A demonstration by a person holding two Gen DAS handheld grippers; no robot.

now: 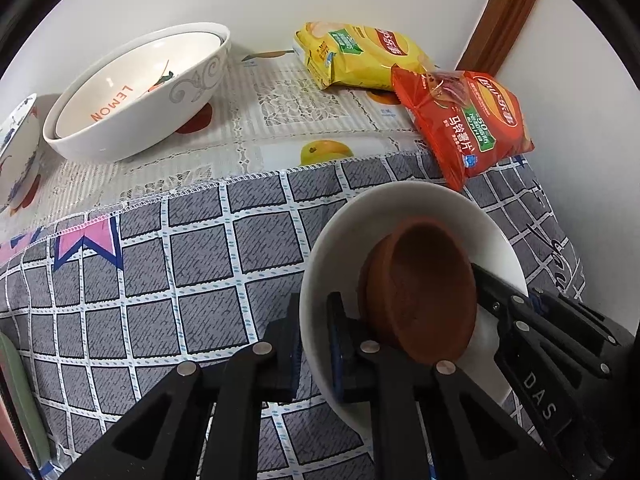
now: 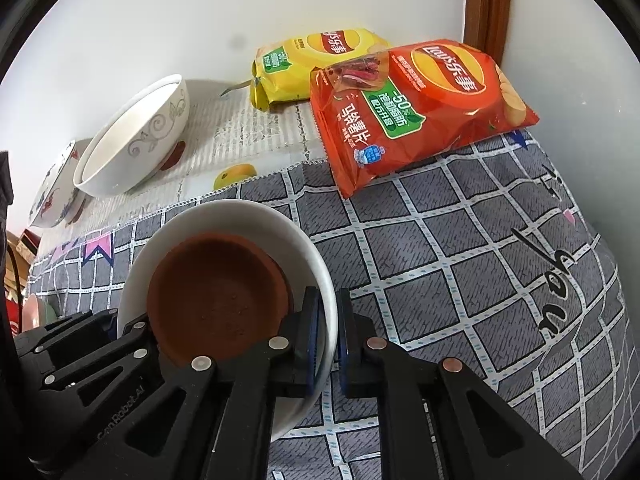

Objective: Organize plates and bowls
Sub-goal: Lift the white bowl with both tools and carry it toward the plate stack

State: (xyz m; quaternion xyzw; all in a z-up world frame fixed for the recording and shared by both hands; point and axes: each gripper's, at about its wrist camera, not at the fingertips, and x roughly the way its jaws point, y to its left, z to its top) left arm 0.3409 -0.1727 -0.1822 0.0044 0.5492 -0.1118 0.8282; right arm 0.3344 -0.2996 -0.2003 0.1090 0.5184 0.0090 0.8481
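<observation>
A white bowl holds a brown clay dish and hangs over the grey checked cloth. My left gripper is shut on the bowl's left rim, one finger inside and one outside. My right gripper is shut on the bowl's right rim the same way; it shows at the right in the left wrist view. At the back left stands a large white bowl with grey scrolls, with a "LEMON" bowl nested in it.
A blue-and-red patterned bowl stands at the far left. A yellow chip bag and a red chip bag lie at the back right by the wall and wooden door frame.
</observation>
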